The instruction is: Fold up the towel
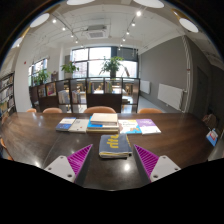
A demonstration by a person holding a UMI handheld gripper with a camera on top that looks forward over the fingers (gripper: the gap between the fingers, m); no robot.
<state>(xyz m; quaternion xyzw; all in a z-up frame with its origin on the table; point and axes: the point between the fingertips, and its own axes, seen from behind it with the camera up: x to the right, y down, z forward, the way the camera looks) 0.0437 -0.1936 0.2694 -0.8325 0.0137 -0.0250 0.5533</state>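
The gripper point(113, 158) is held with its two fingers spread wide apart, nothing being pinched, and the purple pads point(72, 159) are seen facing each other across an open gap. Between and just ahead of the fingertips a small folded bundle, taken to be the towel point(113, 146), lies flat on the dark wooden table point(40, 135), though its fabric cannot be made out clearly and it might be mistaken for a stack of books. It is not touched by either finger. Beyond the towel a row of books and magazines point(105, 124) is spread across the table, and beyond those, chair backs point(99, 110), a shelf unit and potted plants point(112, 66) before large windows are seen. The towel is judged to be light, soft and limp, so that it would sag and drape once lifted and could slip from a shallow pinch. It would best be taken at a free edge or corner nearest the fingers, with the layers caught together between the pads.
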